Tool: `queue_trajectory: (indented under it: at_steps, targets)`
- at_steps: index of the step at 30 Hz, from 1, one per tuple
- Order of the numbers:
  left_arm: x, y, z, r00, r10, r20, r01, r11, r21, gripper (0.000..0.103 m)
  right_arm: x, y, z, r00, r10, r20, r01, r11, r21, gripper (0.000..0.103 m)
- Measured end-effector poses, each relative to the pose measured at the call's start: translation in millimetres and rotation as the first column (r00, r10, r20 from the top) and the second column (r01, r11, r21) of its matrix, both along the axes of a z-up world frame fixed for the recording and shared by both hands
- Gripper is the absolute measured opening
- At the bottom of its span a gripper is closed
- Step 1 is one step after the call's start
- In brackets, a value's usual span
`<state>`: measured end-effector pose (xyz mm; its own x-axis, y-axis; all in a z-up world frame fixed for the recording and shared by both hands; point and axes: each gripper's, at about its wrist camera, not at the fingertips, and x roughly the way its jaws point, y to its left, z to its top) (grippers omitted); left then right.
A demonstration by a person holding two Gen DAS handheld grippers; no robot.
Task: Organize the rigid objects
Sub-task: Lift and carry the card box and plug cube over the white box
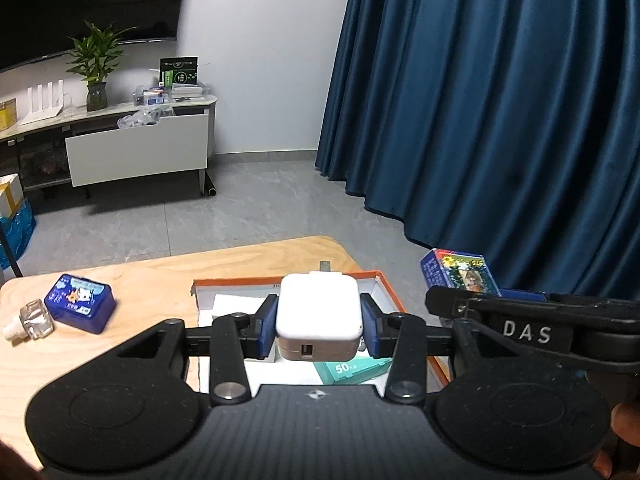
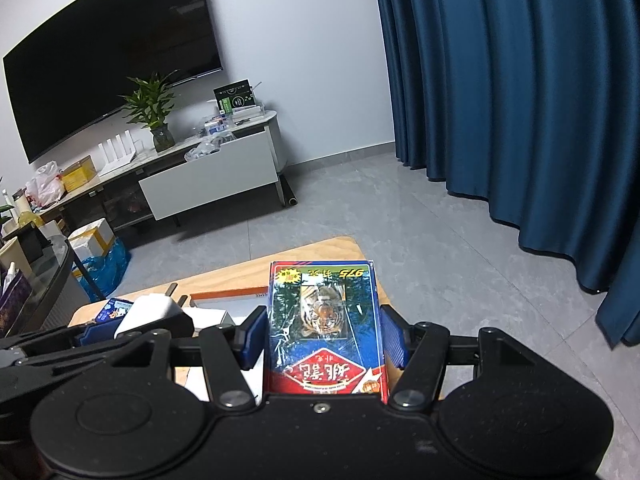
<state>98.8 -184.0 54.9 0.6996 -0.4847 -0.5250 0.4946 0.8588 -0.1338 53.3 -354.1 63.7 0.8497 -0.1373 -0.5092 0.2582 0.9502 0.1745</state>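
From the left wrist, the left gripper (image 1: 319, 326) is clamping a white charger (image 1: 319, 318) above the orange-rimmed box (image 1: 390, 294) on the wooden table (image 1: 152, 276).

From the right wrist, the right gripper (image 2: 325, 338) is squeezing a tiger-print card box (image 2: 326, 326) over the table's far right end.

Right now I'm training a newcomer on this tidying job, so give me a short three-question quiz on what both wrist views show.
1. True or false: the left hand-held gripper is empty.
2. Which item does the right hand-held gripper hold? A) clear bottle B) tiger-print box C) blue tin
3. Fill in: the tray under the white charger has an ______ rim.

Key: 1 false; 2 B, the tiger-print box; 3 orange, see the tray.
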Motion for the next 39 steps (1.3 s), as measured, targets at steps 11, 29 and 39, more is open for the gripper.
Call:
queue_trajectory:
  at_steps: [11,29,39]
  targets:
    - [11.1,-1.0,-7.0,1.000,0.015,-0.020,-0.015,1.000,0.024,0.042,12.5,-4.8,-0.4,1.000,0.003,-0.021,-0.003,1.000,-0.003,0.071]
    - [18.2,0.5,-4.4,1.000,0.017,-0.024,-0.017,1.000,0.022,0.042,20.8,-2.6,0.6,0.999,0.003,-0.033,-0.003,1.000,-0.009,0.071]
    - [18.4,2.2,-8.2,0.999,0.035,-0.032,-0.034,0.999,0.019,0.042,21.8,2.0,-4.6,0.999,0.006,-0.040,-0.006,1.000,-0.007,0.071]
